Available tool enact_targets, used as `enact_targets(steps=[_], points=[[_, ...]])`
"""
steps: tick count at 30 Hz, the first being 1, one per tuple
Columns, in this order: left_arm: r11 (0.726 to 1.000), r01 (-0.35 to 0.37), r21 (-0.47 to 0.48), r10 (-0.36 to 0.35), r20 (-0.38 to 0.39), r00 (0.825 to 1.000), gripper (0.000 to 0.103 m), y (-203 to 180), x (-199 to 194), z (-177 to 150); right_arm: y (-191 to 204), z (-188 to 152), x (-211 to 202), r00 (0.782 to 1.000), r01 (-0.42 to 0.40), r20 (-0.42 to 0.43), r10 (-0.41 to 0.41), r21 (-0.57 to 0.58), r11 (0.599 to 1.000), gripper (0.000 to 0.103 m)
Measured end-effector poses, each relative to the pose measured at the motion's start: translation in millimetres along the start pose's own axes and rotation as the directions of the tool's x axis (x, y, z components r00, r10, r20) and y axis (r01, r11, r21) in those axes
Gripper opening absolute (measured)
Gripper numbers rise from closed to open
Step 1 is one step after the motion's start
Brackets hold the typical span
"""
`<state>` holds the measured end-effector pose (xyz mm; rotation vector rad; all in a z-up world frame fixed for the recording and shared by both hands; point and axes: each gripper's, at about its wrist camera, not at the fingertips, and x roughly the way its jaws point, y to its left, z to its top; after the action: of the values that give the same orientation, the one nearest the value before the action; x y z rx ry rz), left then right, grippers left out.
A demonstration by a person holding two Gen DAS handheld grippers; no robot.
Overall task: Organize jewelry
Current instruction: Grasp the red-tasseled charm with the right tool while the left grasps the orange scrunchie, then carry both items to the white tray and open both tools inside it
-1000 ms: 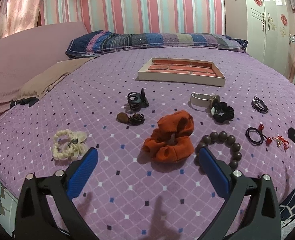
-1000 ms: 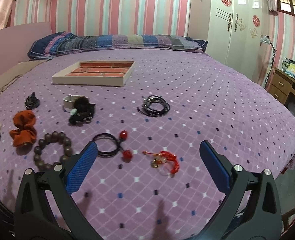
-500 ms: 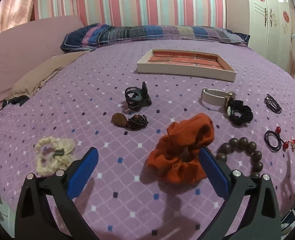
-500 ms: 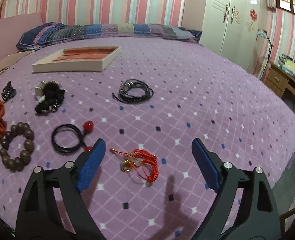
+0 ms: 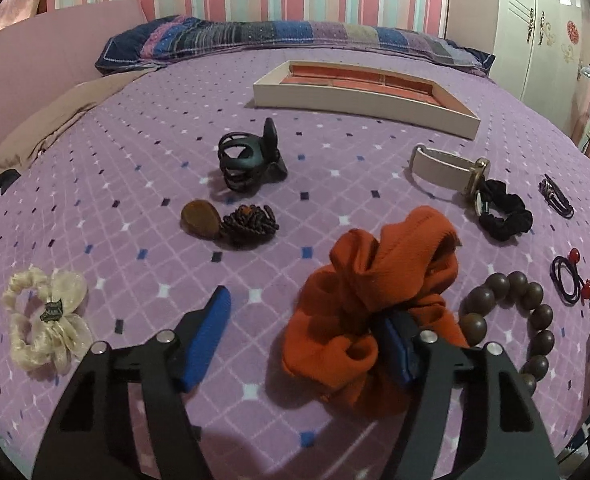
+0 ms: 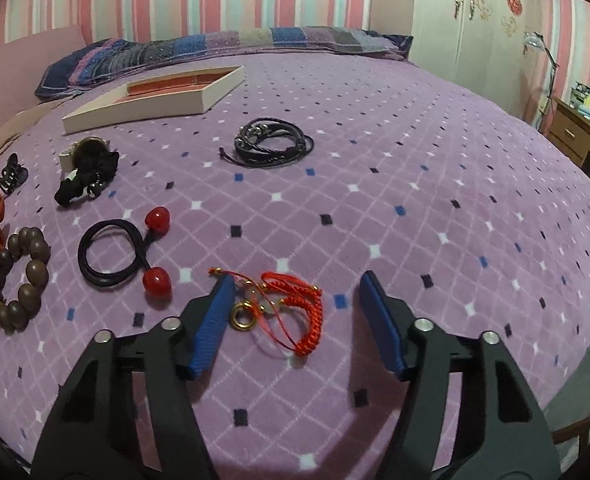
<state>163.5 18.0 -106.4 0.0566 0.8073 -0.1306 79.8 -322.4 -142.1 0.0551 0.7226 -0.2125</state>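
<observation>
Jewelry, as we log it: our left tool (image 5: pixel 307 334) stands spread, right finger buried in the orange scrunchie (image 5: pixel 375 304), left finger on bare bedspread (image 5: pixel 135 168). Our right tool (image 6: pixel 295 320) stands spread around the red cord bracelet (image 6: pixel 291 308), whose long axis runs across the fingers. Beyond, the tray (image 5: pixel 359 96) lies crosswise near the pillows.

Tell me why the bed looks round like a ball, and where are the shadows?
Left wrist view: the fisheye lens bends the purple bedspread into a dome and curves the tray; dark corners frame it; a shadow lies under the orange scrunchie. Right wrist view: the same bulge; the right gripper casts a soft shadow near the bottom edge; all looks fairly sharp.
</observation>
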Motion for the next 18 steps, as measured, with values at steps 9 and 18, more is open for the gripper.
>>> enact_targets(steps=[9, 18], points=[[0.999, 0.018, 0.029, -0.018, 0.006, 1.0, 0.029, -5.6, -2.3, 2.3, 10.2, 8.2, 2.0, 0.997, -0.069, 0.02, 0.07, -0.031, 0.997, 0.025], [0.999, 0.037, 0.031, -0.037, 0.003, 0.999, 0.021, -5.4, -6.0, 6.2, 11.8, 17.8, 1.4, 0.994, -0.109, 0.015, 0.109, -0.032, 0.994, 0.01]])
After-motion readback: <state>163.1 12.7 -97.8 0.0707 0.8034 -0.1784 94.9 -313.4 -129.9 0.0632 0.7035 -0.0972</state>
